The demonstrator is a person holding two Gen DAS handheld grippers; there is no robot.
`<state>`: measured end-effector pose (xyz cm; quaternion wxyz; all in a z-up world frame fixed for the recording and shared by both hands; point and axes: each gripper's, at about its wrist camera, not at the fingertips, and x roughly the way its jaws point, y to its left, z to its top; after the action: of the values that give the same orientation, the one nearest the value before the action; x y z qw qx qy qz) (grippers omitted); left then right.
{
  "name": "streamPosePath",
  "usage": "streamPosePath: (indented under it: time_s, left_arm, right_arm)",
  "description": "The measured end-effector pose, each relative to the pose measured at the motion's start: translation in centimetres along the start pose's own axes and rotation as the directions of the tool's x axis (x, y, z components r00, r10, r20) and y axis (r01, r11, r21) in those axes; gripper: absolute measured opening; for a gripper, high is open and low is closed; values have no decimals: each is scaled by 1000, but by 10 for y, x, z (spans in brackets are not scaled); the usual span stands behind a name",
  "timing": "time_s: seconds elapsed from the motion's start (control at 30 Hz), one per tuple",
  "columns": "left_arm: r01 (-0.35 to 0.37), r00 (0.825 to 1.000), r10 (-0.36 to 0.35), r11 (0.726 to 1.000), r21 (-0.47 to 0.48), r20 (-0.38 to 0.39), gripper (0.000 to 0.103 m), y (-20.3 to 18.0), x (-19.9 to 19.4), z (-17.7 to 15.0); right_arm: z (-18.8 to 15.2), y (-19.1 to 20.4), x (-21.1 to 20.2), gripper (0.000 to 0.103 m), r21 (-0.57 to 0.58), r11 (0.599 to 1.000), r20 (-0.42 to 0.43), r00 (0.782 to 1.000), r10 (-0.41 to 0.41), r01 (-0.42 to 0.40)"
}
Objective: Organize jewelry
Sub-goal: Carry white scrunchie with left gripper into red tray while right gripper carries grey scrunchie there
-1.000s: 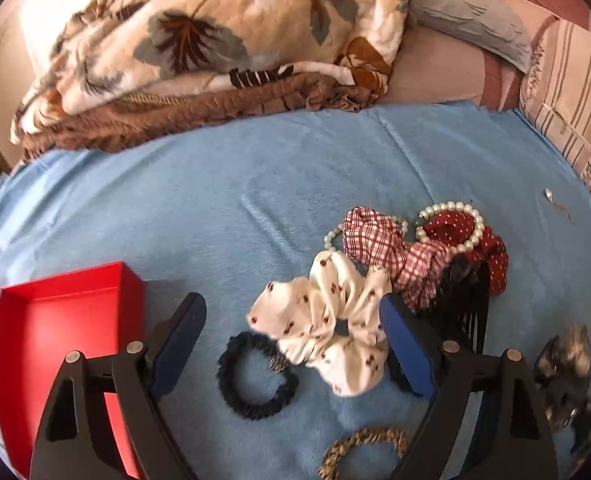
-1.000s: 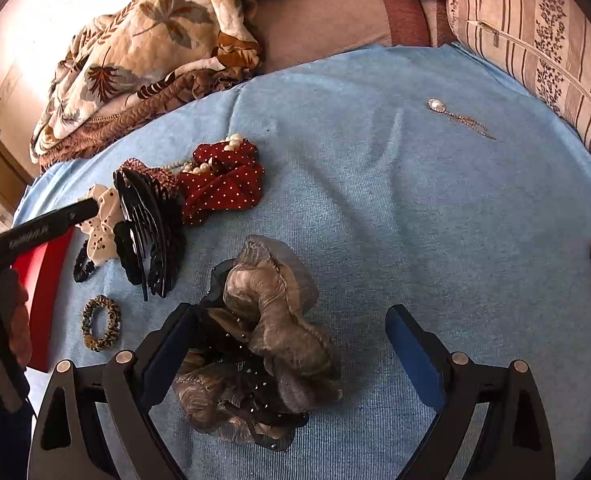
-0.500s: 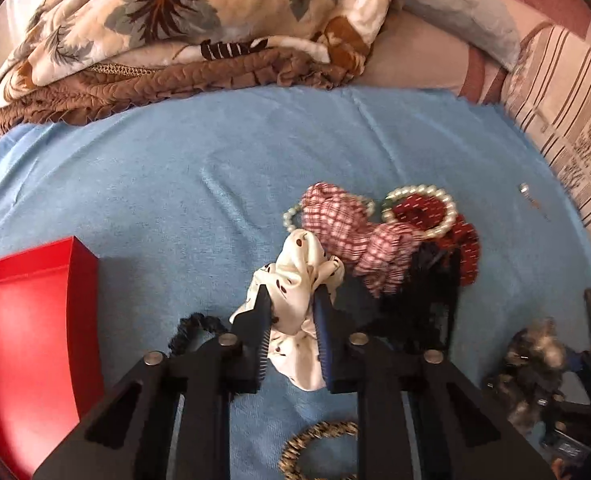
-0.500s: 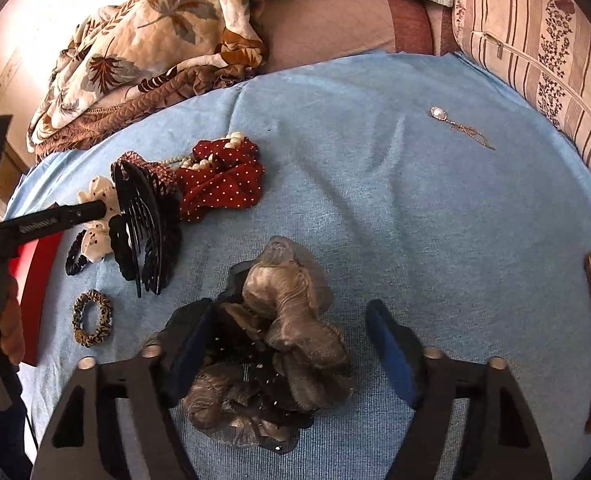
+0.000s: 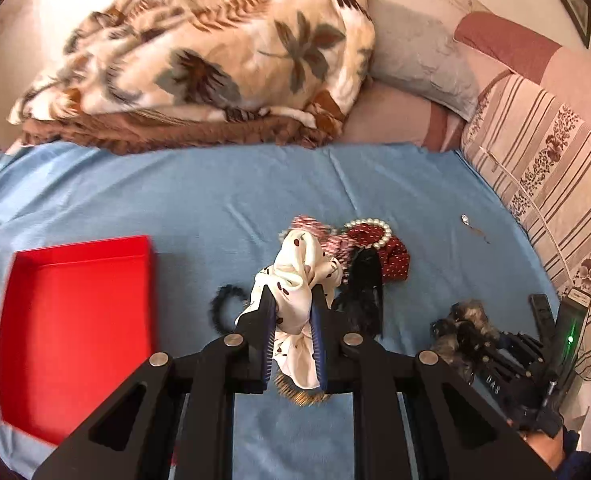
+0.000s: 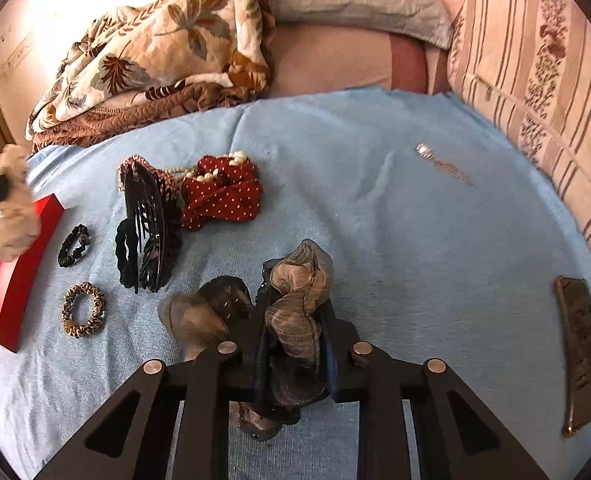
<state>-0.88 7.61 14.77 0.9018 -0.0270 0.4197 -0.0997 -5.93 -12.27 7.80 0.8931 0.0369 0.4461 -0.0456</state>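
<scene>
While both grippers are busy, a blue cloth (image 6: 375, 208) covers the bed as the work surface, with a leaf-print blanket (image 5: 215, 60) heaped along its far edge at 11 o'clock, a grey pillow (image 5: 419, 60) at 1 o'clock and a striped cushion (image 6: 535, 92) along the side at 2 to 3 o'clock. The left gripper (image 5: 291, 320) is clenched on a white scrunchie (image 5: 295, 280), lifted clear of the cloth. A red tray (image 5: 75, 320) sits at 9 o'clock in the left view, well apart from the pile. The right gripper (image 6: 295, 344) is closed around a brown gauzy scrunchie (image 6: 299, 292) at the near middle of the cloth. At 10 o'clock in the right view lie a black hair claw (image 6: 147, 220), a red dotted scrunchie (image 6: 223, 196) with a pearl bracelet (image 6: 215, 172) on it, a small black hair tie (image 6: 73, 246) and a leopard hair tie (image 6: 82, 310). A thin chain (image 6: 443, 164) lies alone at 1 o'clock, and a brown hair clip (image 6: 581, 352) at 3 o'clock.
</scene>
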Motion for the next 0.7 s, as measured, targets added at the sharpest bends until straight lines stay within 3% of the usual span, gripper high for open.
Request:
streamPosePath:
  time_s: [0.13,0.33,0.57,0.7]
  left_arm:
    - [-88,996,88,996,15,34,16,15,-27,-10]
    - [-177,983,178,984,-15,46,16,58,-48,-23]
    - [-206,977,209,975,-79,29,16,109,-46,-34]
    - [-214,976,218,970,-114,23,16,138,-38,-34]
  right_arm:
    - [-3,0,-19,23,15,1000,59,998,-11,10]
    - [-3,20,-52,23,26,998,82,995,57,-59]
    - [21,90,-80,23,-101,984,99,983,156,-146]
    - [35,139,-78,23,-160,965,67,973,219,-206]
